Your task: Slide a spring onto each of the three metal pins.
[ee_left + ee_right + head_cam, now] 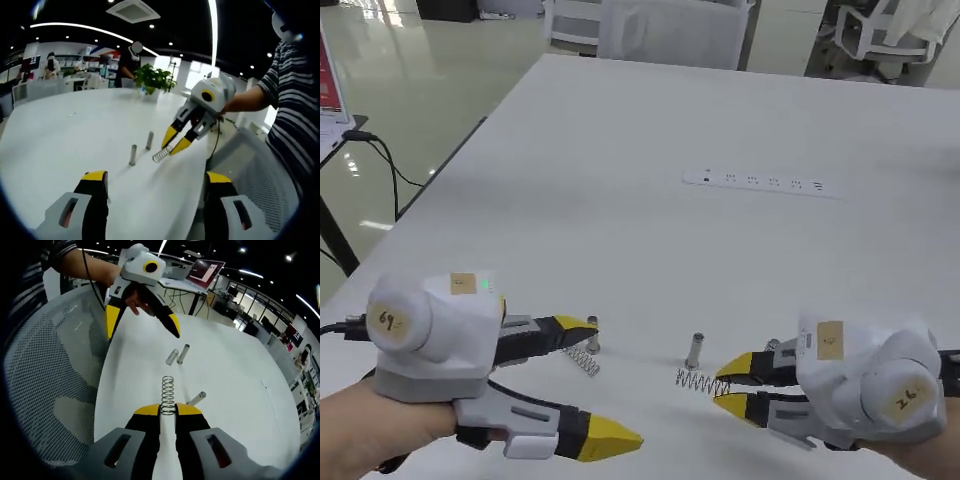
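The right gripper (723, 385) is clamped on one end of a spring (698, 380), so the rest of the coil sticks out free beyond the jaws; that grip looks chosen to leave the open end ready to go over a pin. The coil lies low over the worktop (650, 230) and points toward the middle pin (695, 350), which stands upright just beside it; none of the pins I can see carries a spring yet. The left gripper (603, 381) hovers with its jaws wide apart and holds nothing; I judge it is waiting, or lining up on the second spring (584, 360), which lies flat right by the left pin (592, 333). What seems a third pin (772, 345) peeks out behind the right gripper, mostly hidden.

The worktop is white, smooth and matt; a loose spring could roll on it. A white power strip (760, 183) lies well apart toward the far side; office chairs (670, 30) stand at the end; a black cable (380, 160) trails off the left edge over a glossy floor. In the left gripper view a potted plant (155, 79) sits at the far end of an open office lit by ceiling lights.
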`<state>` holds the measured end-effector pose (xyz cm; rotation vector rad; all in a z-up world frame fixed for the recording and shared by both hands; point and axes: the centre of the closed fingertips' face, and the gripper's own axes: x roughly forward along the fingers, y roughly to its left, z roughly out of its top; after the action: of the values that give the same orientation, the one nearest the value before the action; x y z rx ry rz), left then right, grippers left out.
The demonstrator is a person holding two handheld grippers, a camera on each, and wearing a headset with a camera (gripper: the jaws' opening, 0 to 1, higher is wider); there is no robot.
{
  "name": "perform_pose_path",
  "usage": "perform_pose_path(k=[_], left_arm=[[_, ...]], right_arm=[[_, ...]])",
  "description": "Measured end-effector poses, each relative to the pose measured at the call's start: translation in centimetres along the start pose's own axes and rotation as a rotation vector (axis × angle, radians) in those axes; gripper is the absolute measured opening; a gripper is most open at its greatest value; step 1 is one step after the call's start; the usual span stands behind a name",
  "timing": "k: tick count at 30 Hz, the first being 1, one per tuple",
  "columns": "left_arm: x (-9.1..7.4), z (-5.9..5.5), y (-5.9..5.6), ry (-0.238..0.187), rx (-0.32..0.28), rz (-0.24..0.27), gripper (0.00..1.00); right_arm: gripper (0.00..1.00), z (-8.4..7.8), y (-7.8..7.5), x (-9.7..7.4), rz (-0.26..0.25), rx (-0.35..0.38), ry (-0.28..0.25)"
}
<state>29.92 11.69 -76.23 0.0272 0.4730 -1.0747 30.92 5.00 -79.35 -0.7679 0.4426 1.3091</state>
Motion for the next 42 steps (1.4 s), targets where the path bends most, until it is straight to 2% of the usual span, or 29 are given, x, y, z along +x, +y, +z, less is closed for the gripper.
perform_pose_path(k=[9,17,23,35,38,39,42], left_arm=[[1.9,-0.1,-1.0,0.026,0.038,-0.064,0.64],[3.0,0.4,-1.3,0.021,0.067,-0.095,0.48],[4.1,0.9,-1.8,0.009,0.075,-0.123,0.33],[4.7,1.3,-2.6,-0.002,0.094,-0.170,0.11],[4.8,1.1,-2.8,0.005,0.104,-0.177,0.08],[4.8,1.2,-2.8,0.001,0.121,-0.173,0.06],[4.8,1.4,-2.9,-0.009,0.119,-0.177,0.05]], right_arm=[[0.07,0.3,0.4,-0.7,0.025,-0.046,-0.030],[0.07,1.0,0.6,-1.0,0.041,-0.060,-0.057],[0.07,1.7,0.9,-1.2,0.057,-0.085,-0.083],[0.07,2.3,1.3,-1.5,0.075,-0.098,-0.101],[0.07,2.6,1.3,-1.6,0.076,-0.077,-0.120],[0.07,2.5,1.3,-1.6,0.077,-0.079,-0.116],[0.07,2.4,1.3,-1.7,0.073,-0.088,-0.112]])
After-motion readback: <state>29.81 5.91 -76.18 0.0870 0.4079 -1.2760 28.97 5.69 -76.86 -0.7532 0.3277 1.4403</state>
